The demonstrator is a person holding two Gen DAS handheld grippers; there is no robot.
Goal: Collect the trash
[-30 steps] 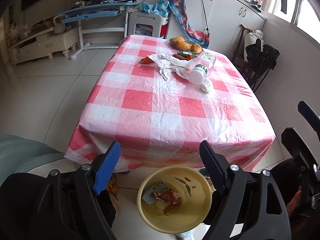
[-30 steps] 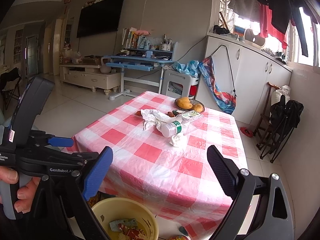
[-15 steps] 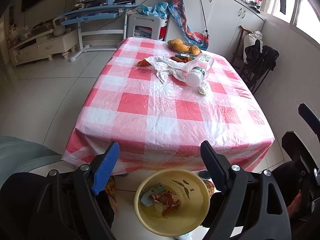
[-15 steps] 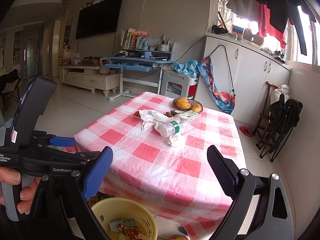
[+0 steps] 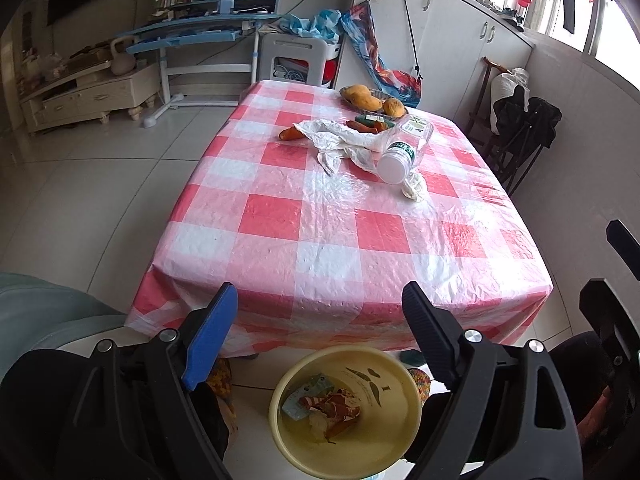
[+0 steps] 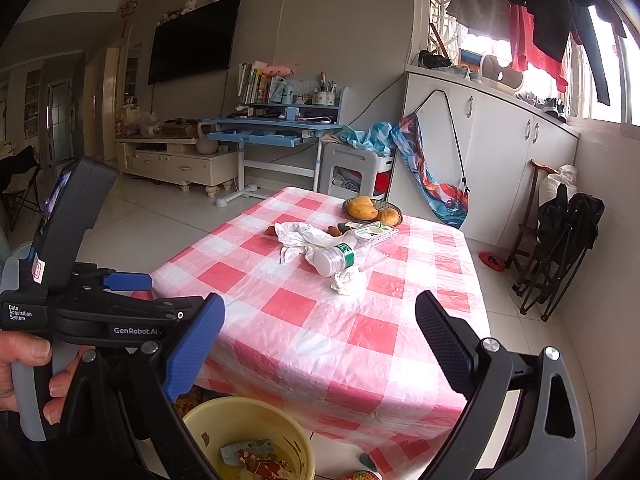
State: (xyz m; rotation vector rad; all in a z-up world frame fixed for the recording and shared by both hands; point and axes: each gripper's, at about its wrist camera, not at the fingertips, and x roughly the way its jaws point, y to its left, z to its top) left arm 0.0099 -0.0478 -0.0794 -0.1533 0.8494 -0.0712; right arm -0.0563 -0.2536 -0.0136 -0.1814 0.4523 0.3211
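The left tool (image 5: 316, 320) stands wide apart with nothing between its blue and black fingers. Directly below its tips a yellow bin (image 5: 404, 436) sits on the floor, holding a few wrappers (image 5: 320, 404). Ahead of the tool lies the desk (image 5: 328, 240) under a red-and-white check cloth. Far beyond the tips, toward the desk's far end and a little right, a clear bottle (image 5: 404, 148) lies on its side, its white cap toward the tool. A crumpled white bag (image 5: 340, 140) touches the bottle on its left, and a small wad of tissue (image 5: 414, 188) sits just below the cap. Behind them is a bowl of mangoes (image 5: 368, 98).

The right tool (image 6: 320, 320) is likewise spread open and empty, held level with the desk's near edge; the bin (image 6: 208, 416) shows below its blue finger. To its left a hand (image 6: 24, 368) grips the other tool's handle.
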